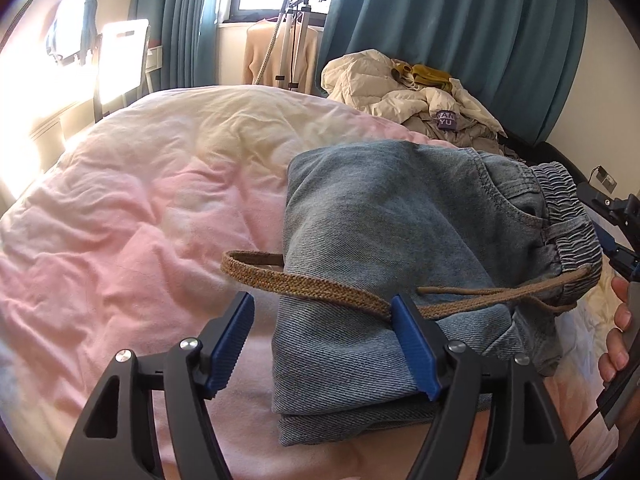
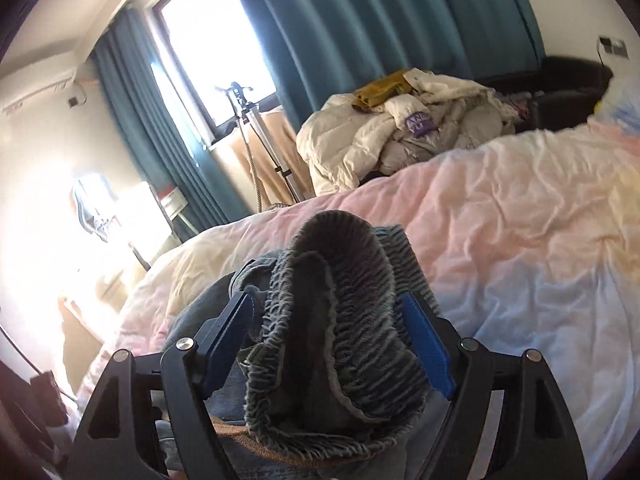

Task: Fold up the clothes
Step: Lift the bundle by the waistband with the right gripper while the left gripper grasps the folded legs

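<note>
Folded light-blue jeans (image 1: 400,232) lie on the pink bed cover (image 1: 120,220), and a brown drawstring (image 1: 304,280) trails across them to the left. My left gripper (image 1: 324,344) is open at the bundle's near left corner, its right finger resting on the denim. The right gripper (image 1: 612,216) shows at the right edge by the waistband, held by a hand (image 1: 618,340). In the right wrist view the bunched elastic waistband (image 2: 340,320) fills the wide gap of my open right gripper (image 2: 328,344). The pads are spread at both sides of it.
A heap of cream jackets and a mustard garment (image 1: 420,92) lies at the far side of the bed. Teal curtains (image 1: 460,28), a window and a metal stand (image 1: 292,32) are behind. A white chair (image 1: 120,64) stands at the left in glare.
</note>
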{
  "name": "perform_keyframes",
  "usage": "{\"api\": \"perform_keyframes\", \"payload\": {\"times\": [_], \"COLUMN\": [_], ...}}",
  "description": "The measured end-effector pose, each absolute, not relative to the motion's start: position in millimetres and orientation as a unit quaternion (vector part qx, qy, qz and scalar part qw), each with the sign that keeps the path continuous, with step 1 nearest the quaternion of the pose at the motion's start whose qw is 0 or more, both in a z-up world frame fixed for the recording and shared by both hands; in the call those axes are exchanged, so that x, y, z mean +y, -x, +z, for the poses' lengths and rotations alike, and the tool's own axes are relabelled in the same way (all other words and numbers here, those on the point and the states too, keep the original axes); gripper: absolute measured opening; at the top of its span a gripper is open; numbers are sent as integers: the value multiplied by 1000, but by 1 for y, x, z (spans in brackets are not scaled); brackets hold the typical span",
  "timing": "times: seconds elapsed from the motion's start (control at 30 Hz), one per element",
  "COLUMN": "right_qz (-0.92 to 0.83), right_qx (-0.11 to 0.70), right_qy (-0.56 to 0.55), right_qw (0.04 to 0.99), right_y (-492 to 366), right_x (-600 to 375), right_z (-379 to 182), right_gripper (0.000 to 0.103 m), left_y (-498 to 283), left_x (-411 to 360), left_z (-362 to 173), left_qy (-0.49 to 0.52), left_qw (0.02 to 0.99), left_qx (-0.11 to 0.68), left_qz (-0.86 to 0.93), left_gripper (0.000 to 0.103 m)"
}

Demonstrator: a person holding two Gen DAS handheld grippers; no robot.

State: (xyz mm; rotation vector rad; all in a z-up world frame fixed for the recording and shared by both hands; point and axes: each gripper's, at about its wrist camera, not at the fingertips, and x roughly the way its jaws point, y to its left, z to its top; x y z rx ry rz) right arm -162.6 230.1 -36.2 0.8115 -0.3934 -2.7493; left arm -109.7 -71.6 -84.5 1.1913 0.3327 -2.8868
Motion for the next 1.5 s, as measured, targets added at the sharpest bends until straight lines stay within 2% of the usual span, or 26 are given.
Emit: {"api": "perform_keyframes", "payload": {"times": [0.1,0.2,0.37,0.5,0.77,0.83,0.9,0.97,1.0,1.1,1.23,1.4,1.5], "right_qz": [-949,-954,-949,-930,-913,-903,-897,-905,-908,-907,-894,-859,-880], "right_qx": [-91,-63,-91,-120,4,8,-1,-17,-28,-106,-220,-353,-300], "right_qy": [-261,-256,-278,-321,-382,-405,-413,-399,-391,-369,-322,-277,-328], "right_qw": [155,145,119,135,140,141,154,148,149,174,218,245,167], "right_y": [151,140,135,136,139,140,136,130,127,122,119,126,130], "right_x": [207,194,209,224,198,192,188,188,189,201,228,275,282], "right_z": [-32,-36,-49,-64,-80,-83,-80,-70,-65,-43,-11,0,-25], "right_gripper": [78,78,78,78,80,70,32,25,17,11,10,9,10], "left_y": [110,110,109,110,109,108,107,107,107,106,106,106,108], "left_x": [-74,-73,-71,-72,-71,-73,-81,-87,-89,-94,-101,-110,-113], "left_z": [-84,-84,-83,-82,-80,-80,-79,-79,-78,-76,-72,-68,-70], "left_qy": [-380,-380,-377,-378,-375,-374,-372,-370,-367,-360,-349,-336,-340], "left_qw": [-2,0,1,-1,-6,-13,-26,-19,-16,-9,0,11,17], "left_qx": [122,120,117,124,126,139,176,191,193,198,204,212,214], "left_qz": [-917,-917,-919,-918,-918,-917,-911,-909,-910,-912,-914,-917,-916], "left_gripper": [74,74,74,74,74,74,74,74,74,74,74,74,74]}}
